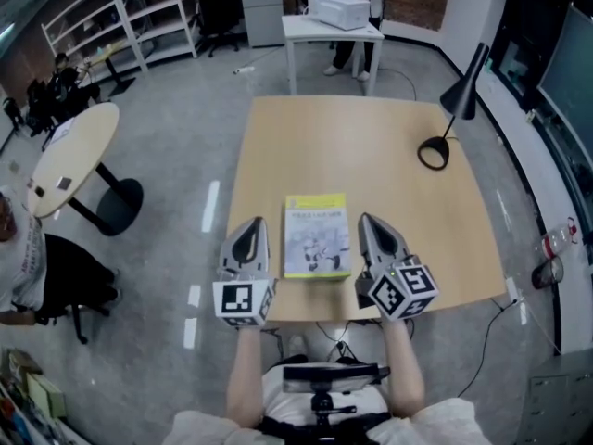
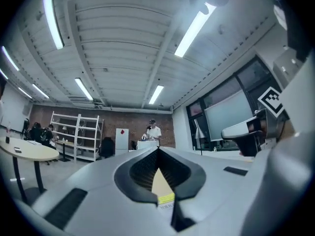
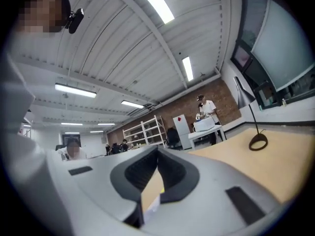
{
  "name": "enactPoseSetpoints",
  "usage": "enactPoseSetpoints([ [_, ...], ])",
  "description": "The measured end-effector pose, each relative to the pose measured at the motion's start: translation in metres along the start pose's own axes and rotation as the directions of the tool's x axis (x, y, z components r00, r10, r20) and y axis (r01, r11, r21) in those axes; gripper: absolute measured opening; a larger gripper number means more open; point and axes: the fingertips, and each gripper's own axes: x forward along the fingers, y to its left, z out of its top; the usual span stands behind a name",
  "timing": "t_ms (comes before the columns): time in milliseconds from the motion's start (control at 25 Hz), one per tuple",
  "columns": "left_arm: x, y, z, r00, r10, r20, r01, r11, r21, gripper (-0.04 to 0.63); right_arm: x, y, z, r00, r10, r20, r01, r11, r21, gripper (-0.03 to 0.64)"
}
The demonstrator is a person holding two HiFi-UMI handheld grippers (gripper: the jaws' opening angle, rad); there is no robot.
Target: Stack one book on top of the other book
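Observation:
A book (image 1: 317, 236) with a white cover and a yellow-green top band lies flat near the front edge of the wooden table (image 1: 371, 146). Whether another book lies under it I cannot tell. My left gripper (image 1: 255, 222) hangs above the table just left of the book, and my right gripper (image 1: 367, 219) hangs just right of it. Both point forward, roughly level, and neither touches the book. Each has its jaws shut with nothing between them. In the left gripper view the closed tips (image 2: 158, 149) meet, and a yellow sliver of the book (image 2: 166, 198) shows below them. The right gripper view shows its tips (image 3: 157, 148) closed too.
A black desk lamp (image 1: 447, 123) stands at the table's far right. Behind the table is a white table (image 1: 332, 31) with a white box, and a person stands there. A round table (image 1: 69, 156) and a seated person are at the left, with shelves (image 1: 139, 12) beyond.

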Motion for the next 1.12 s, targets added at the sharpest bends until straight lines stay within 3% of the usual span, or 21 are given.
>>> enactPoseSetpoints([
  [120, -0.012, -0.006, -0.007, 0.998, 0.050, 0.026, -0.050, 0.999, 0.018, 0.011, -0.006, -0.006, -0.011, 0.999, -0.037, -0.015, 0.036, 0.998, -0.044, 0.000],
  [240, -0.017, -0.015, -0.018, 0.997, 0.071, -0.004, -0.071, 0.996, 0.046, 0.009, -0.012, -0.009, -0.019, 0.999, -0.031, -0.034, 0.028, 0.996, -0.083, 0.000],
  [400, -0.022, -0.013, -0.026, 0.996, 0.086, -0.038, -0.084, 0.995, 0.047, 0.009, -0.023, -0.006, -0.021, 0.999, 0.036, -0.032, -0.038, 0.998, -0.058, 0.000],
  [560, -0.034, -0.024, -0.036, 0.996, 0.058, -0.068, -0.052, 0.995, 0.083, 0.009, -0.042, -0.016, -0.034, 0.998, 0.018, -0.059, -0.019, 0.999, -0.032, 0.000],
  [760, -0.049, -0.036, -0.044, 0.992, 0.077, -0.101, -0.068, 0.993, 0.095, 0.009, -0.065, -0.024, -0.044, 0.993, 0.041, -0.107, -0.045, 0.998, -0.037, -0.002],
  [920, -0.060, -0.048, -0.042, 0.990, 0.101, -0.098, -0.095, 0.994, 0.058, 0.009, -0.076, -0.026, -0.031, 0.992, 0.078, -0.103, -0.089, 0.990, -0.111, 0.000],
  [1120, -0.080, -0.065, -0.038, 0.982, 0.163, -0.100, -0.161, 0.987, 0.023, 0.009, -0.104, -0.023, -0.033, 0.988, 0.117, -0.099, -0.124, 0.990, -0.066, 0.000],
])
